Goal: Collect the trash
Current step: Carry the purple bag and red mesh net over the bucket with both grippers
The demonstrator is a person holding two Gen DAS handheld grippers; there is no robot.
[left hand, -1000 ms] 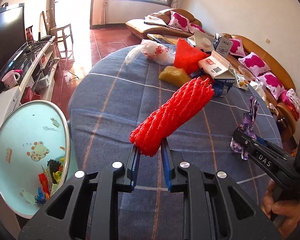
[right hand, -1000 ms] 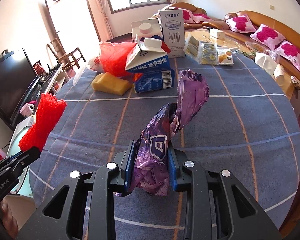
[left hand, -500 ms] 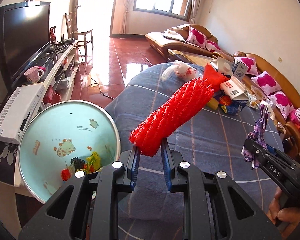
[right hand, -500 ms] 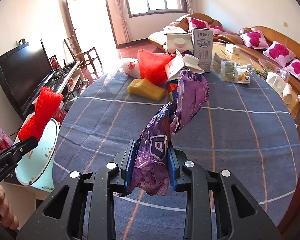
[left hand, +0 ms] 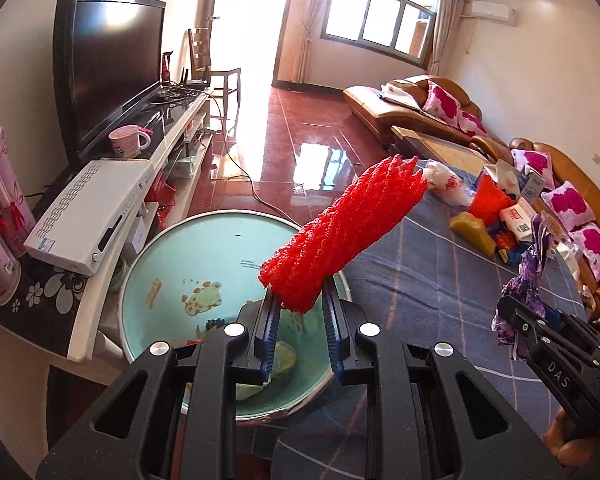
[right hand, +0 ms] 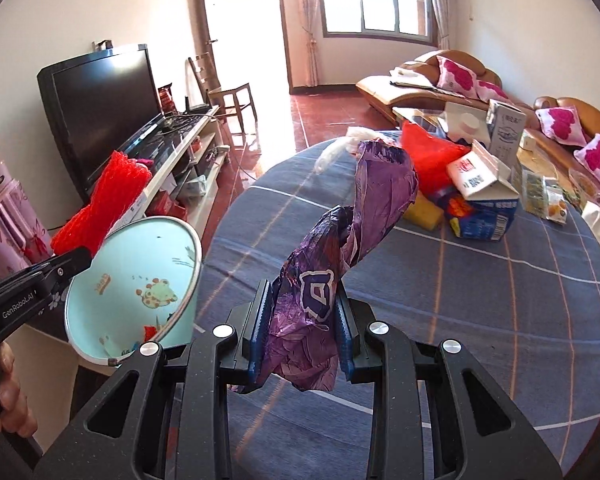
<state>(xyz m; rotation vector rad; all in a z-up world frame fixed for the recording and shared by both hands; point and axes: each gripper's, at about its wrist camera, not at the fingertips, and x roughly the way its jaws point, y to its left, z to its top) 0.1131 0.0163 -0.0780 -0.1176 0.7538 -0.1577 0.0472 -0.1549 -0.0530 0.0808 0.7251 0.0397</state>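
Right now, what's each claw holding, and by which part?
Left claw: red foam net, pinched at its lower end. Right claw: crumpled purple wrapper, gripped near its bottom.

"DAS" on right gripper point(left hand: 516, 322); "GenRobot.AI" on left gripper point(right hand: 80, 258)

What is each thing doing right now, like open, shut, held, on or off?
Left gripper: shut on red foam net.
Red foam net: held above the bin.
Right gripper: shut on purple wrapper.
Purple wrapper: held, crumpled.
Bin: open, trash inside.
TV: screen dark.
Milk carton: opened, tipped over.
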